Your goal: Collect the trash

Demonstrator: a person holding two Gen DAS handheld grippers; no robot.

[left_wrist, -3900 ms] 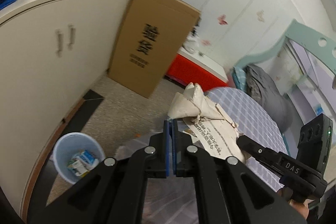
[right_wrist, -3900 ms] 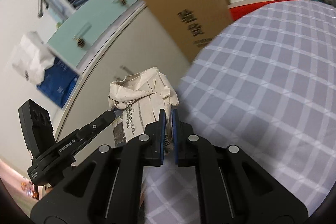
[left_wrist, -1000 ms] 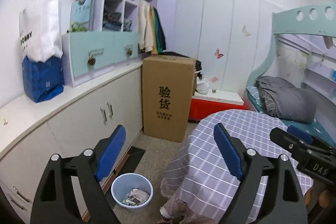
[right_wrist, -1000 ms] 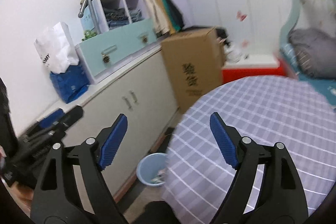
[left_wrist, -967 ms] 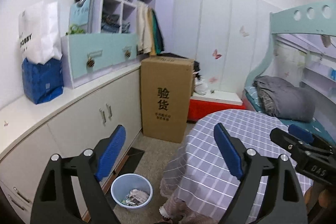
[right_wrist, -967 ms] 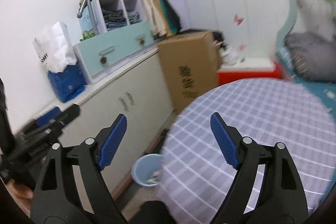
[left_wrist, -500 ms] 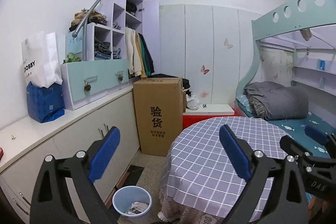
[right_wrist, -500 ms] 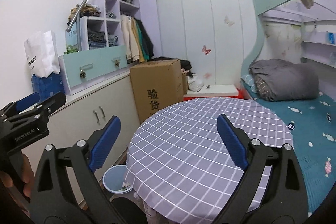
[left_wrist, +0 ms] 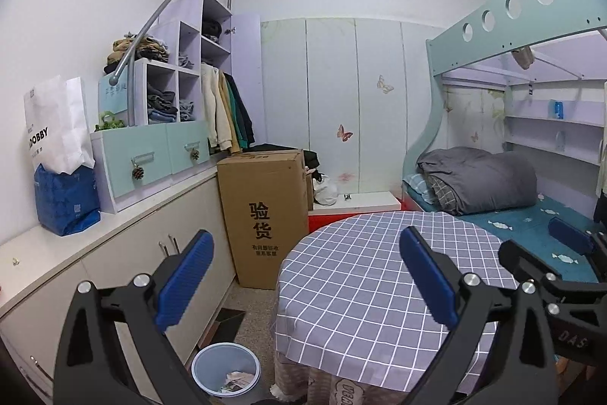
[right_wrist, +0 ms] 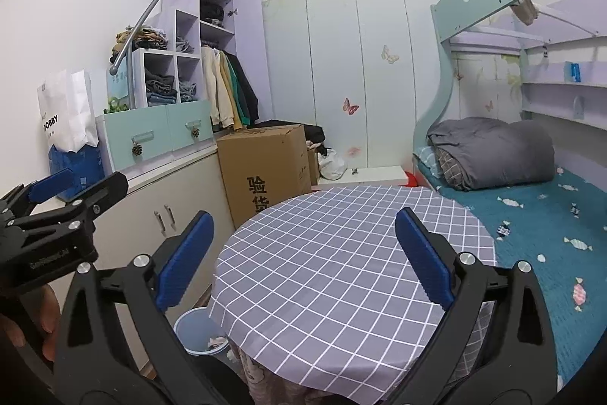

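Left gripper (left_wrist: 303,276) gaped wide, holding nothing; crumpled paper (left_wrist: 237,377) sat in the blue bin (left_wrist: 212,361) on the floor beside the table (left_wrist: 364,276). Right gripper (right_wrist: 301,253) hung spread and unladen too, tabletop bare — collecting looked done!

A matt checked cloth (left_wrist: 364,276) is seen; the near-left bin (left_wrist: 212,365) seems smooth plastic, holding crumpled paper (left_wrist: 237,377).
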